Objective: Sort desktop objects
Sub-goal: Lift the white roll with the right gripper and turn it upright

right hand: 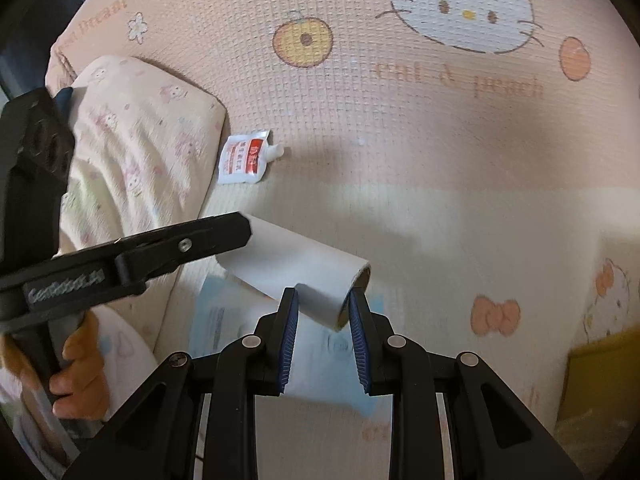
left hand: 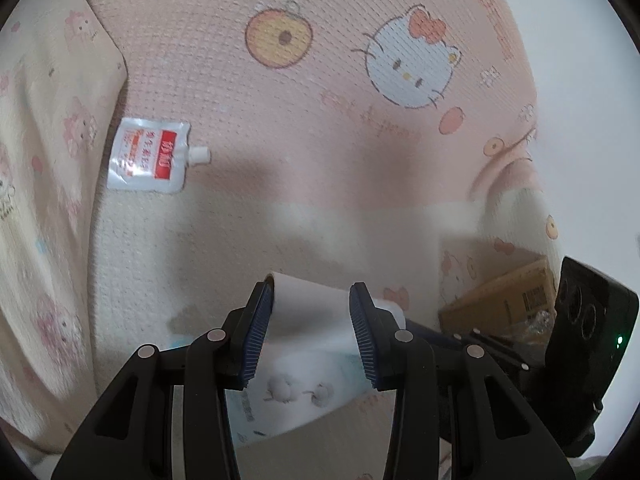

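Observation:
A white paper roll (left hand: 308, 312) is held at both ends above a pink cartoon-cat bed mat (left hand: 320, 100). In the left wrist view my left gripper (left hand: 311, 292) has its blue pads pressed on either side of the roll. In the right wrist view my right gripper (right hand: 323, 294) is shut on the open cardboard end of the same roll (right hand: 296, 256), with one pad at the tube's mouth. One of the left gripper's fingers (right hand: 192, 244) reaches in from the left to the roll's far end. A white and red spout pouch (left hand: 148, 156) (right hand: 244, 158) lies flat on the mat farther off.
A flat tissue pack (left hand: 296, 396) (right hand: 224, 320) lies under the roll. A printed pillow (right hand: 140, 140) borders the left side. A cardboard box (left hand: 500, 296) sits at the right, beyond the mat's edge. A hand (right hand: 76, 380) grips the left tool's handle.

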Available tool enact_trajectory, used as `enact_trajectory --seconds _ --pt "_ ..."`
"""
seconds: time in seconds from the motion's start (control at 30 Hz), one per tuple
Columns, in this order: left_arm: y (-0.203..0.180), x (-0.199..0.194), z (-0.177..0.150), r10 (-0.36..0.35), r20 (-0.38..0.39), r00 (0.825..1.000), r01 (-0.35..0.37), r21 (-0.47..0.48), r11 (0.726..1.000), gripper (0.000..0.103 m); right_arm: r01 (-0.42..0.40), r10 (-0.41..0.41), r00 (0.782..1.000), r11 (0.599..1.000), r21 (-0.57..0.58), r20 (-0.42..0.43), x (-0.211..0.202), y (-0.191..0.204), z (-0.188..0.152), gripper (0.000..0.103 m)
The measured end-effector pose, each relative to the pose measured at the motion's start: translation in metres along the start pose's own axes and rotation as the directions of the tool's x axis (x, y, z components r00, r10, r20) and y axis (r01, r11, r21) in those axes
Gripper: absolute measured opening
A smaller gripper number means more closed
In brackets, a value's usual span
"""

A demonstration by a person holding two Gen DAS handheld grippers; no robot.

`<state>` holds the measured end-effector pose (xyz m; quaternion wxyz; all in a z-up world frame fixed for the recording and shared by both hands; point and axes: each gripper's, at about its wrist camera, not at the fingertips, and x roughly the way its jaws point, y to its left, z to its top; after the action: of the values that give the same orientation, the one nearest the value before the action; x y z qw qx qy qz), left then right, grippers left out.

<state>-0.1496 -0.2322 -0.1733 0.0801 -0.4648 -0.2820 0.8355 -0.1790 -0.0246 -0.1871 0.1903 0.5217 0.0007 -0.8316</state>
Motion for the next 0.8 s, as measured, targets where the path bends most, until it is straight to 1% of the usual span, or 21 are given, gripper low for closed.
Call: enact_trajectory --seconds 0.1,0.17,0.3,0.43,0.6,0.8 --pt "-0.005 0.001 -0.009 -0.023 -0.019 1.000 0.023 0.006 1.000 0.043 0.014 -0.014 1.000 1.000 0.020 -0.007 -0.004 -0.002 -0.012 0.023" --pt "-0.010 0.002 -0.014 -0.020 -0.033 0.999 0.021 0.018 1.000 0.043 0.030 -0.029 0.999 0.999 0.035 -0.017 -0.004 -0.003 -0.019 0.023" --pt "-0.021 0.005 -0.027 0.004 -0.062 0.998 -0.001 0.060 0.998 0.043 0.035 -0.033 0.999 0.997 0.070 -0.032 -0.007 -0.009 -0.033 0.023" --pt "-0.027 0.013 -0.039 0.064 -0.090 0.994 -0.056 0.085 0.995 0.043 0.012 -0.008 0.999 0.994 0.112 -0.035 -0.010 -0.014 -0.045 0.023" --pt "-0.032 0.018 -0.043 0.085 -0.110 0.990 -0.073 0.112 0.991 0.043 0.038 -0.034 0.998 0.996 0.077 -0.056 -0.010 -0.010 -0.050 0.023" --pt "-0.029 0.018 -0.040 0.073 -0.113 0.991 -0.061 0.103 0.993 0.043 0.044 -0.043 0.999 0.997 0.068 -0.022 -0.027 -0.020 -0.043 0.023"
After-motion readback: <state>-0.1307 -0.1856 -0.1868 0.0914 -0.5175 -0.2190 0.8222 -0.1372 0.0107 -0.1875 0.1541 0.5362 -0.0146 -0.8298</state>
